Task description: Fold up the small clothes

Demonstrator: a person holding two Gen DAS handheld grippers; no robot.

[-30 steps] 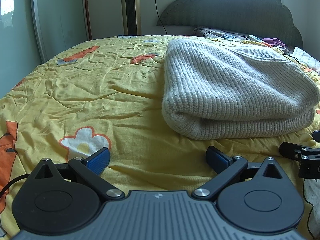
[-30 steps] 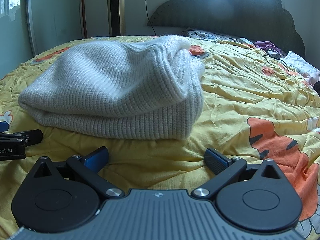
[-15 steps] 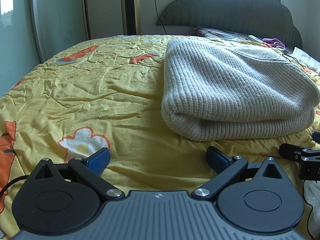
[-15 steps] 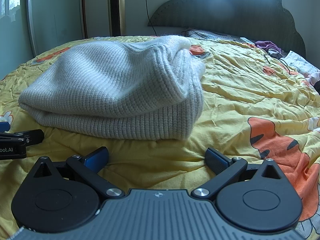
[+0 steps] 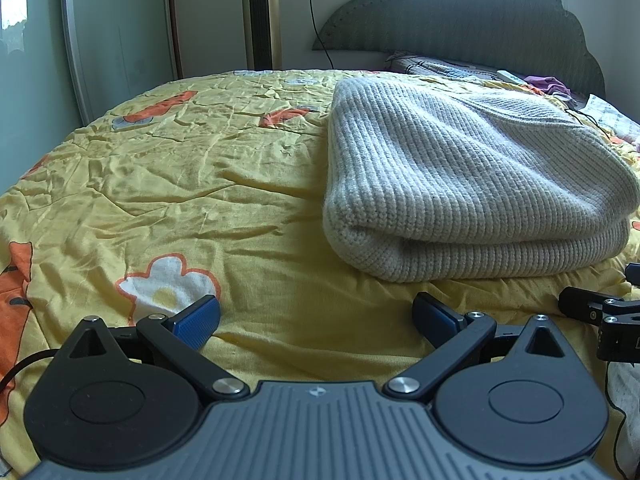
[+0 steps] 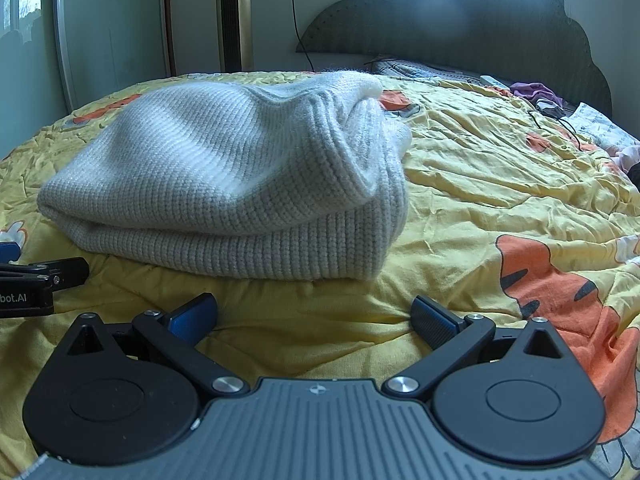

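The left gripper [image 5: 316, 314] and the right gripper [image 6: 314, 312] are both wide open and hold nothing, low over the yellow bed [image 5: 192, 184]. The folded gray sweater [image 5: 460, 184] lies on the bed just past them, at about 1 o'clock from the left gripper and 11 o'clock from the right one. One corner [image 6: 360, 120] puffs up, so I think a bump or a grab at just the top layer could pull the fold open.
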